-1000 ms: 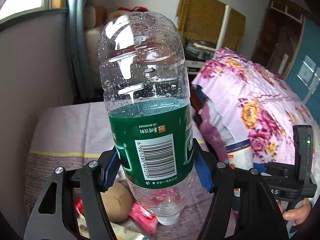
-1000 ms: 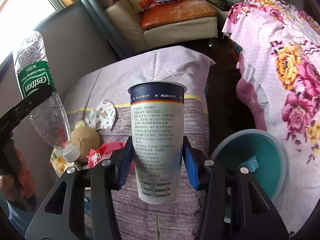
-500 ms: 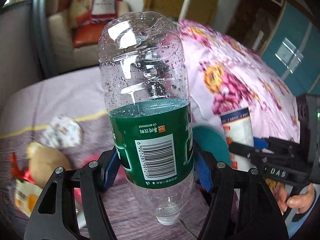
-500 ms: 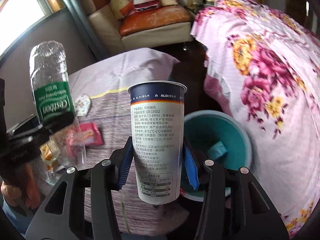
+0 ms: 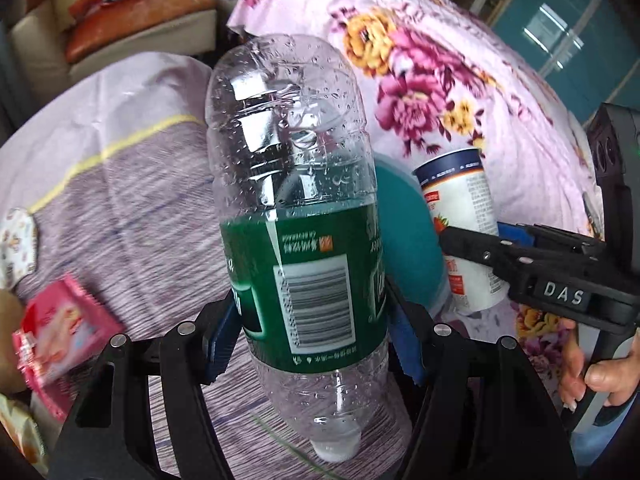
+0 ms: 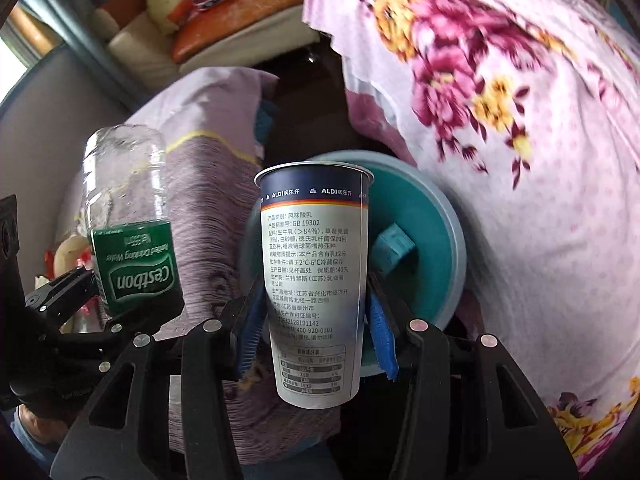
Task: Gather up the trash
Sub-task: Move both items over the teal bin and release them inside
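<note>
My left gripper (image 5: 310,344) is shut on a clear plastic bottle (image 5: 298,216) with a green label, held upside down, cap end toward me. My right gripper (image 6: 316,320) is shut on an upright white and navy yogurt cup (image 6: 314,280). A teal bin (image 6: 436,256) with a teal scrap inside sits on the floor just behind the cup; in the left wrist view the teal bin (image 5: 404,236) shows between bottle and cup (image 5: 460,220). The bottle (image 6: 128,216) shows left of the cup in the right wrist view.
A low table with a purple striped cloth (image 5: 132,200) holds a pink wrapper (image 5: 60,336), a patterned mask (image 5: 16,244) and other scraps at its left. A floral-covered bed (image 6: 520,140) rises right of the bin. A sofa (image 5: 120,28) stands behind.
Both grippers have swung right and forward with their loads, away from the table's trash toward the teal bin, which now sits closer behind the cup.
</note>
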Demonstrator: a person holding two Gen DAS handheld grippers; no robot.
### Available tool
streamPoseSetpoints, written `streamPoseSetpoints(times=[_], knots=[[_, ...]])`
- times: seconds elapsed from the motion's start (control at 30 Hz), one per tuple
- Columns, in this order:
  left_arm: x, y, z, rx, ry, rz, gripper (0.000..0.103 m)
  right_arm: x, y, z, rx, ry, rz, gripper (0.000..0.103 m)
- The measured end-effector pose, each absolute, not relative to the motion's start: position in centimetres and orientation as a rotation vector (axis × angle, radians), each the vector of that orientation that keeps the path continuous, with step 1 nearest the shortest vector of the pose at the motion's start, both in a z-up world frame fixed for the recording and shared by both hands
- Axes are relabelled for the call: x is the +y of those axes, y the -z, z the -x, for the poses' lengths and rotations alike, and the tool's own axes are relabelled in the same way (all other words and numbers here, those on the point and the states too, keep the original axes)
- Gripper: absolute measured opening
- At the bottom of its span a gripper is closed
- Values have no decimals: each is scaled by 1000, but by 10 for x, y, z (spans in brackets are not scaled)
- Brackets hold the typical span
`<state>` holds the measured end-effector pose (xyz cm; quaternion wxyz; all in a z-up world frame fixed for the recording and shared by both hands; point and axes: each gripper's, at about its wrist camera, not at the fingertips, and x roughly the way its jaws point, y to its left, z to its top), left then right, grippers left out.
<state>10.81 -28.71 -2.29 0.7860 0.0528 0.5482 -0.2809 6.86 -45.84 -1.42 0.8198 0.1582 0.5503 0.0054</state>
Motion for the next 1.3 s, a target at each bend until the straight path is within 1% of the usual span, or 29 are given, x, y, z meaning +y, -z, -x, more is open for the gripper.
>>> streamPoseSetpoints(times=[0.23,0.43,0.47,0.5,0.57,0.67,1.07,1.3], knots=[[-307,36,-116,1213,602,-155,67,-471,40,-71,1221,10,-379,45],[-308,44,-121,1231,589,-149,68,-478,46,-73,1232,20,-395,45],[-309,44,-121,1232,587,-151,71,-479,47,-73,1234,21,-397,45],[-310,43,-121,1227,589,-152,77,-481,48,-73,1235,22,-398,45],[-311,40,-120,1205,587,-158,83,-483,49,-73,1238,25,-401,45],[-312,35,-120,1186,597,-154,85,-485,48,-72,1238,29,-401,45],[-289,30,-118,1161,551,-128,85,-471,53,-80,1265,6,-406,45],[-266,22,-116,1144,521,-88,85,-459,47,-83,1257,-8,-386,46]])
